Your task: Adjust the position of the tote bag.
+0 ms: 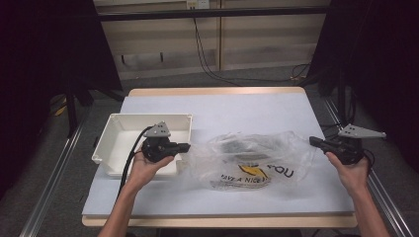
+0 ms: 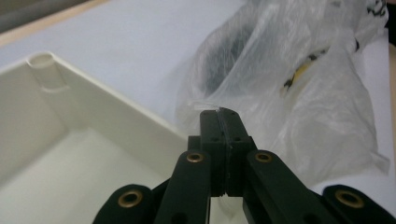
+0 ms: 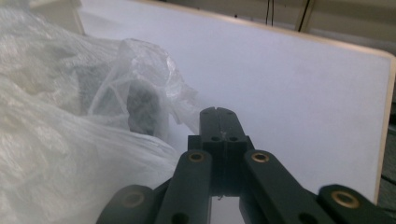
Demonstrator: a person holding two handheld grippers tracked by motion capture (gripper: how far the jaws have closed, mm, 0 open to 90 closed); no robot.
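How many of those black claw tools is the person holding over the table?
2. The left claw is over the right edge of the white tray, pointing at the plastic bag. The right claw is at the bag's right end. Both are shut and hold nothing.

Bare table behind and in front of the crumpled plastic bag, white tray walling the left side, right edge open
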